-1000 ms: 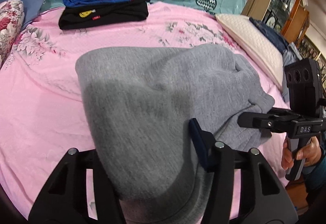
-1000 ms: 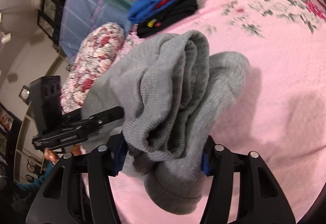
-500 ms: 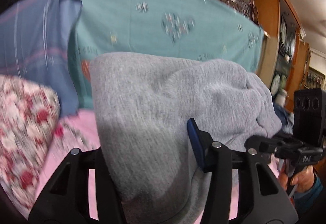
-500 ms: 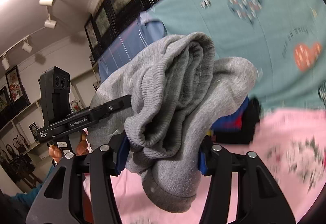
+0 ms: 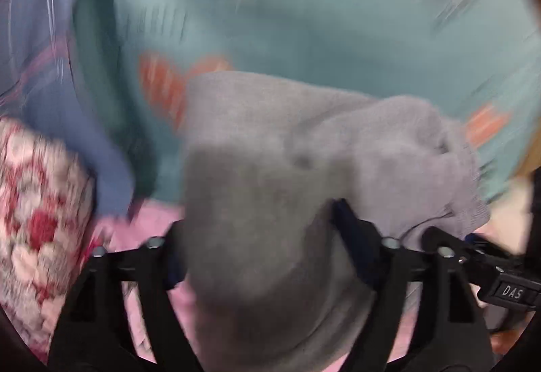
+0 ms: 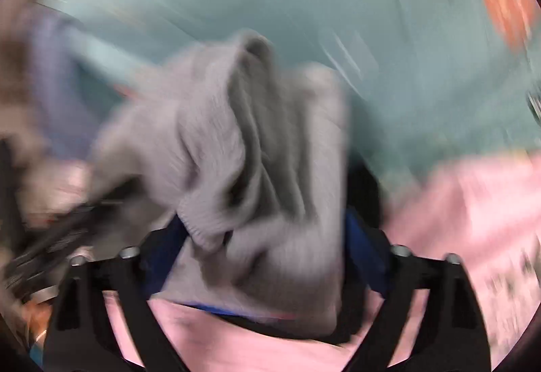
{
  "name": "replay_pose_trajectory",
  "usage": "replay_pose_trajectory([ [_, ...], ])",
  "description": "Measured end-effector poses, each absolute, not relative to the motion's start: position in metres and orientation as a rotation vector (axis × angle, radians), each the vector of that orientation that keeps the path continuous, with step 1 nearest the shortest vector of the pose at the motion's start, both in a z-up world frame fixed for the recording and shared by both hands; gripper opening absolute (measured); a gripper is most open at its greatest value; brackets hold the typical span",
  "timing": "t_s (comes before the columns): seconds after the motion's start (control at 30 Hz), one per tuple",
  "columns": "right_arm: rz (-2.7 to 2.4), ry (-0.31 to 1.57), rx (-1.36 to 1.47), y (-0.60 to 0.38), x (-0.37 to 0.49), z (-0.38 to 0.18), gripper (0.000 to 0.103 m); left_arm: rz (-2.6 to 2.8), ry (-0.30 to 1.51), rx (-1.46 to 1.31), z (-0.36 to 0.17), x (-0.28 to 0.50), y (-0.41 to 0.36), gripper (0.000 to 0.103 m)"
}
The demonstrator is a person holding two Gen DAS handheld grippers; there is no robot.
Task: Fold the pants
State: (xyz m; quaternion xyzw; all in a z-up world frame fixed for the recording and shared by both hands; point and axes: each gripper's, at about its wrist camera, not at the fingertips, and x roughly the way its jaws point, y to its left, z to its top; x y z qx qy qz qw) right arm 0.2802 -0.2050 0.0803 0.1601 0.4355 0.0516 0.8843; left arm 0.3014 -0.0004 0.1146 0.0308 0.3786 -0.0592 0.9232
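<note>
Both grippers seemingly gripping gray pants (image 5: 270, 189).

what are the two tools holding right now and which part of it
Both hold the folded gray pants. The left tool clamps a smooth folded end; the right tool clamps the bunched end with a ribbed hem.

Pants (image 5: 270, 176) between both tools' fingers, above the bedsheet (image 6: 473, 203), headboard cover (image 5: 338, 17) behind, cushion (image 5: 37, 203) left
</note>
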Motion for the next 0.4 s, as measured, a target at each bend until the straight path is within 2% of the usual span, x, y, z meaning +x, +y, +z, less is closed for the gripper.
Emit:
replay_pose_trajectory([
  [0.03,0.116,0.896,0.431,-0.214,0.287,0.052,0.102,-0.079,0.854,0.094,0.077,0.318,-0.004,0.085],
  [0.07,0.175,0.809,0.530,-0.223,0.283,0.044,0.102,-0.063,0.803,0.047,0.065,0.317,0.000,0.086],
  [0.1,0.205,0.772,0.549,-0.224,0.281,0.039,0.102,-0.041,0.731,-0.025,0.063,0.311,0.009,0.098],
  [0.13,0.208,0.749,0.506,-0.220,0.278,0.041,0.102,-0.037,0.712,-0.089,0.061,0.308,0.016,0.101],
  [0.3,0.230,0.816,0.540,-0.230,0.261,0.068,0.102,-0.097,0.736,-0.107,0.075,0.292,0.034,0.101],
  [0.4,0.249,0.745,0.463,-0.232,0.219,0.103,0.102,-0.121,0.652,-0.071,0.101,0.245,0.037,0.101],
])
